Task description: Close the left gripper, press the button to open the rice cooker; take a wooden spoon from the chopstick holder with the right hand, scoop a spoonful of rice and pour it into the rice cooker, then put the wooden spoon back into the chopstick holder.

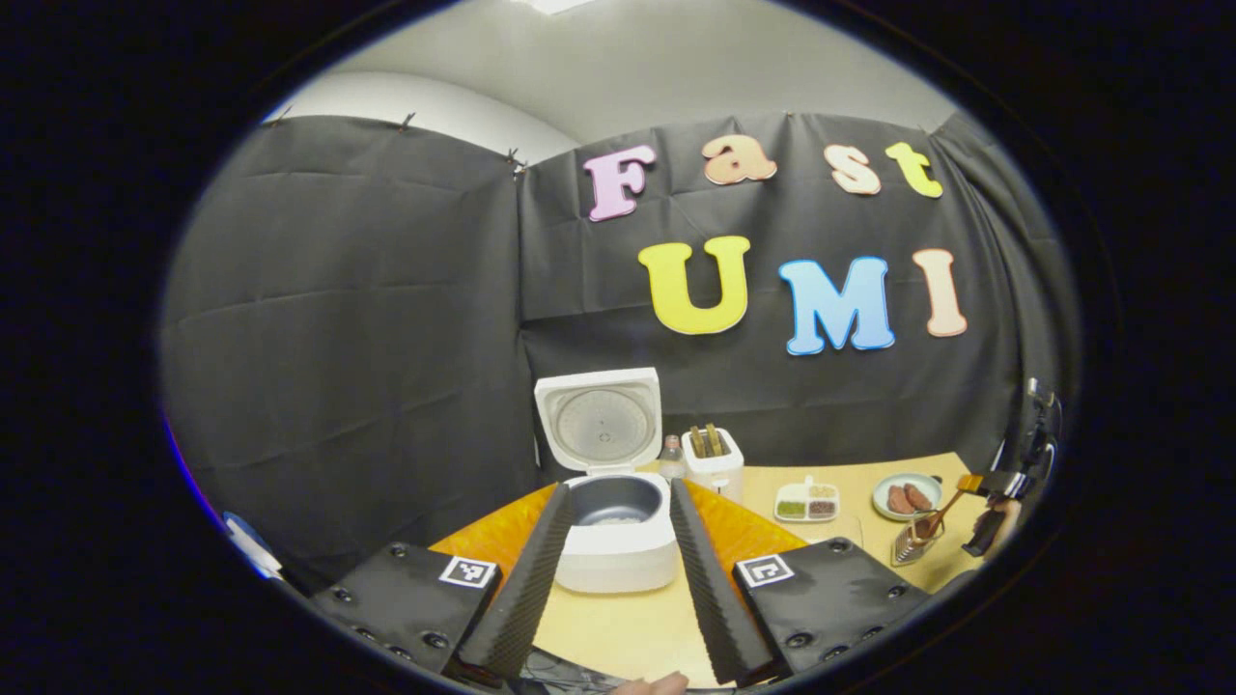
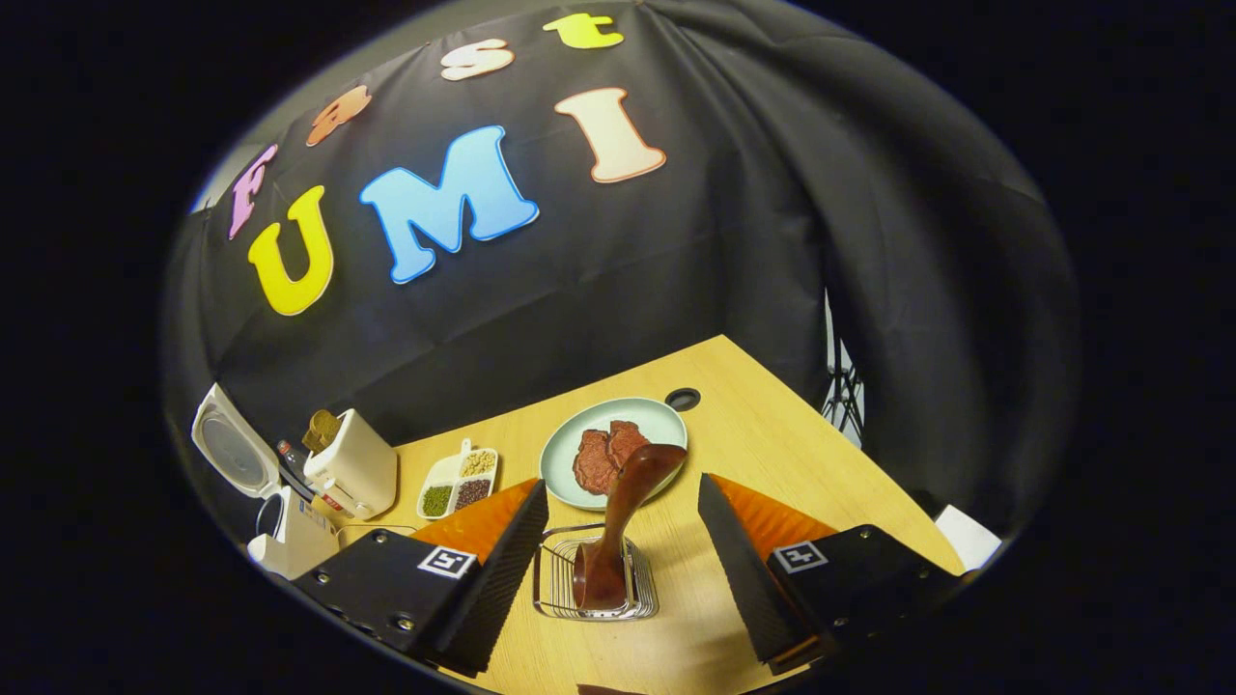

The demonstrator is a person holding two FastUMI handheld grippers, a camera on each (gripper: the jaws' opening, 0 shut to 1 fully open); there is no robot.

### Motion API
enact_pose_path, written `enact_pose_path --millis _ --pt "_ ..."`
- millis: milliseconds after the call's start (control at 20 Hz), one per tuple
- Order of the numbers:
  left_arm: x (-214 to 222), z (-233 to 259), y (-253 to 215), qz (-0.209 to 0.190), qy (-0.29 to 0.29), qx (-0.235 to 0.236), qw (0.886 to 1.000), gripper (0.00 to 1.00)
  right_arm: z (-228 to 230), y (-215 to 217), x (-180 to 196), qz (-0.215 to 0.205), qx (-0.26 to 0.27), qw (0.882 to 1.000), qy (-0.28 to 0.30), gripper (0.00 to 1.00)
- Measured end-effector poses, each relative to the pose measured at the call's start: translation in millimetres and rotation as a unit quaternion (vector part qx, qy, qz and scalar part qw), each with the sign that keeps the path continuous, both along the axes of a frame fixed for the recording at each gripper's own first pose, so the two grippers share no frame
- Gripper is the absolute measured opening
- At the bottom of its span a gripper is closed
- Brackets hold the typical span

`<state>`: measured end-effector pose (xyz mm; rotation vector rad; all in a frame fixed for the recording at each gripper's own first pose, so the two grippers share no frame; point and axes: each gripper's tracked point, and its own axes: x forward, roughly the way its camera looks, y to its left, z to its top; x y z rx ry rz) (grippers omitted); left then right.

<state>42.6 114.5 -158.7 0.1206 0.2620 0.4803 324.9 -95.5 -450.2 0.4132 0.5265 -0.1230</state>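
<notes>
Sitting back in the chopstick holder (image 2: 596, 579) was the wooden spoon (image 2: 618, 521), right gripper (image 2: 618, 560) jaws apart around it. Left gripper (image 1: 613, 569) jaws were apart too, rice cooker (image 1: 618, 541) lid up

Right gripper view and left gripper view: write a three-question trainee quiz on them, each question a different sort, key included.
1. True or false: the rice cooker has its lid up.
2. Where is the wooden spoon now? A) in the chopstick holder B) lying on the plate C) inside the rice cooker
3. Fill in: the right gripper is ____, its fingers standing apart on either side of the spoon without pressing on it.

Key: 1 true; 2 A; 3 open
</notes>
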Motion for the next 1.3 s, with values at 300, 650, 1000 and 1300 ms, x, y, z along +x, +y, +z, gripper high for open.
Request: enact_pose_path --millis 300,650,1000,1300 --pt "-7.6 -2.2 10.2 0.015 0.005 -0.010 1.000 0.75 -40.5 1.0 25.9 -0.021 0.069 0.996 0.045 0.56" --pt "-9.1 0.8 8.4 0.012 0.006 -0.002 1.000 0.77 -39.3 14.4 16.2 -0.021 0.116 0.991 0.060 0.16" --pt "-7.4 7.3 2.1 -0.012 -0.009 -0.014 1.000 0.75 37.0 17.2 -9.9 -0.009 0.098 0.995 -0.004 0.16" --pt "-5.7 14.4 -5.1 -0.045 -0.025 -0.027 0.998 0.75 96.8 23.5 -41.9 0.007 0.045 0.998 -0.045 0.16"
